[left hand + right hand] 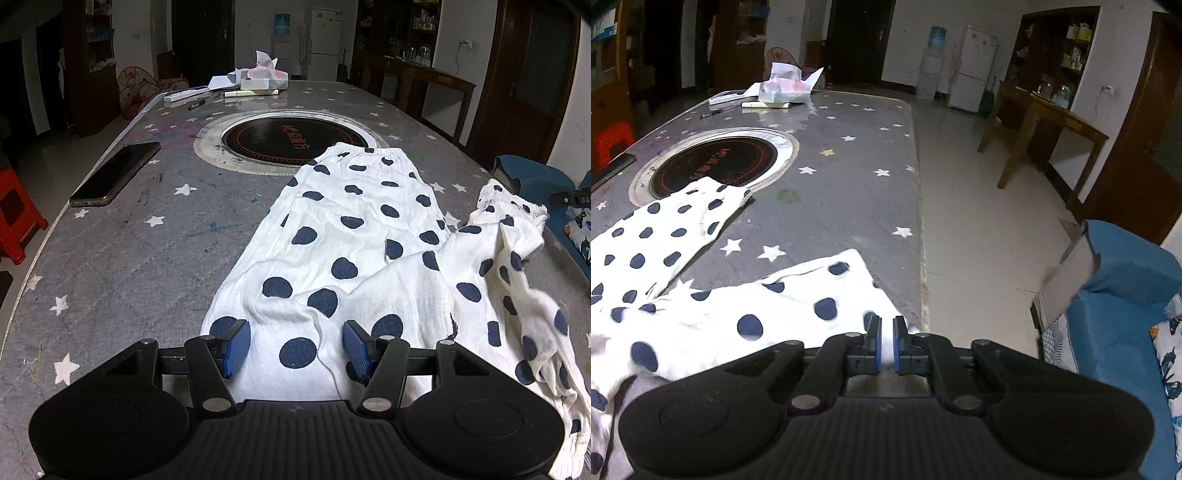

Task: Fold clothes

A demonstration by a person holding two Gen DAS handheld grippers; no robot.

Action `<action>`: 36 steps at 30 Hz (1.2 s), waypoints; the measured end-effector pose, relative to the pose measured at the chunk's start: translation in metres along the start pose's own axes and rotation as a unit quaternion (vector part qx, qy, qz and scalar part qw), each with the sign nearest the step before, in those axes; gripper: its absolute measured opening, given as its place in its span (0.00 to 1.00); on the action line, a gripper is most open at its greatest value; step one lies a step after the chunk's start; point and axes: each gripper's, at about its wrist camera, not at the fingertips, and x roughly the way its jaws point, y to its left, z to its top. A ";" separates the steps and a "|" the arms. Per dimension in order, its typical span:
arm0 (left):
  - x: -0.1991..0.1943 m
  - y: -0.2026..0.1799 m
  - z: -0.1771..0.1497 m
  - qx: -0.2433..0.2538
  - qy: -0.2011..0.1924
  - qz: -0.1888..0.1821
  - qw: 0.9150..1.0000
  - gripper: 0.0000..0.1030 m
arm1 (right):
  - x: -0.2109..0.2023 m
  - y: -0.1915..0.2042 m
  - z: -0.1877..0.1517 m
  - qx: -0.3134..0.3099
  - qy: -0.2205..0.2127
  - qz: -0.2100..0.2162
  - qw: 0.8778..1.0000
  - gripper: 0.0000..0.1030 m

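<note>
Left wrist view: left gripper point(296, 347) spread wide over the near hem of the white, navy-dotted cotton garment point(354, 236), which lies flat on the grey star-print tabletop point(129, 251); black phone point(115, 173) at left.

Right wrist view: right gripper point(885, 345) clamped on the garment's edge point(798, 306) near the tabletop's point(849, 192) right rim.
</note>
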 end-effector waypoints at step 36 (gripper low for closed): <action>-0.009 0.045 -0.003 -0.022 -0.012 -0.026 0.999 0.05 | 0.129 0.176 0.127 -0.090 0.023 0.115 0.989 0.03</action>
